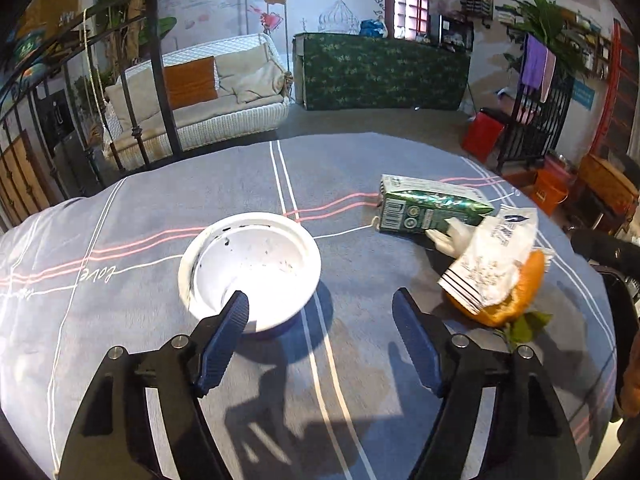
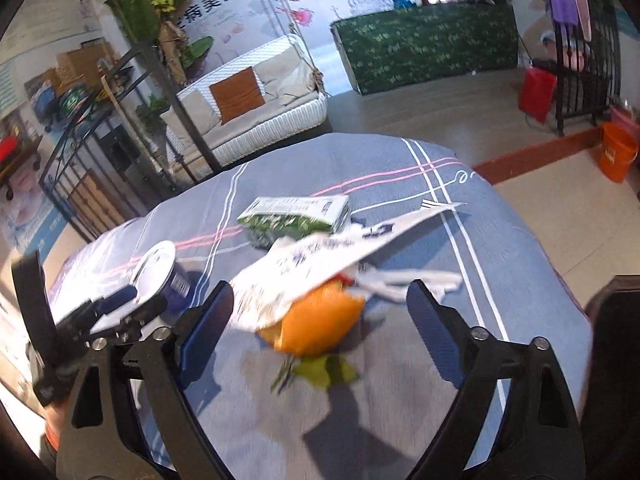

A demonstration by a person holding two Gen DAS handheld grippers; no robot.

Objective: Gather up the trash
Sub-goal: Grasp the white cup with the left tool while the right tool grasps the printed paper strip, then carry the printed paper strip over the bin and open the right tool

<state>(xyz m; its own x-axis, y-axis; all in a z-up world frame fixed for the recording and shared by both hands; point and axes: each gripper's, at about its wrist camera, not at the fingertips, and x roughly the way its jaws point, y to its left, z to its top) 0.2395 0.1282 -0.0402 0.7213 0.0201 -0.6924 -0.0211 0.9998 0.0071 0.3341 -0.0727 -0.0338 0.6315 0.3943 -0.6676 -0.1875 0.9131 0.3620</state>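
Note:
A white paper bowl (image 1: pixel 252 264) with a dark blue outside stands on the grey-blue tablecloth (image 1: pixel 140 208). My left gripper (image 1: pixel 320 308) is open; its left fingertip overlaps the bowl's near rim and its right fingertip hangs over bare cloth. To the right lie a green carton (image 1: pixel 428 208), a white printed wrapper (image 1: pixel 492 256), an orange peel (image 1: pixel 520 296) with a leaf (image 1: pixel 524 326) and a crumpled white piece (image 1: pixel 452 236). In the blurred right wrist view my right gripper (image 2: pixel 320 300) is open, and the peel (image 2: pixel 320 324) under the wrapper (image 2: pixel 320 256) lies just beyond its fingertips. The carton (image 2: pixel 296 216) lies behind, the bowl (image 2: pixel 158 268) to the left.
The table's far edge drops to a tiled floor. Beyond it are a white wicker swing sofa (image 1: pixel 208 96), a green-covered counter (image 1: pixel 384 72), black iron railings (image 1: pixel 80 92), a red bag (image 1: pixel 482 134) and an orange bucket (image 2: pixel 616 152).

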